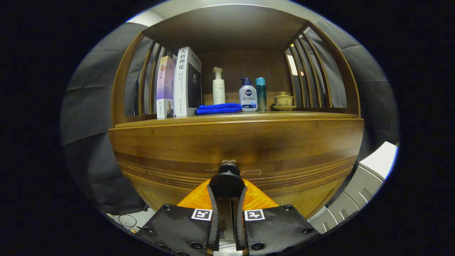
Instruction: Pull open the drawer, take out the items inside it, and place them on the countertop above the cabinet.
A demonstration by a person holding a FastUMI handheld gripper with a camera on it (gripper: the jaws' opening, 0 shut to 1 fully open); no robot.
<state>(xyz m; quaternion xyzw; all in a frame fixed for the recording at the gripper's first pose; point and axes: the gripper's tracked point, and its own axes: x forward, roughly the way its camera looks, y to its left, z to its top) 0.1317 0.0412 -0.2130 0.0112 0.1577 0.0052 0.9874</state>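
A wooden cabinet fills the scene, with its drawer front [234, 149] facing me. A round dark knob [226, 181] sticks out from the lower middle of that front. My gripper [226, 192] is shut on the knob, one finger pressing each side of it. The drawer front sits flush with the cabinet, and what lies inside is hidden. Above it runs the countertop [302, 114], a wooden shelf surface inside a slatted frame.
On the countertop stand two upright books [179, 85], a white pump bottle [218, 87], a folded blue cloth [218, 108], a white and blue pump bottle [248, 96], a teal bottle [261, 93] and a lidded teacup [283, 100]. Grey floor mats [355, 192] lie at the right.
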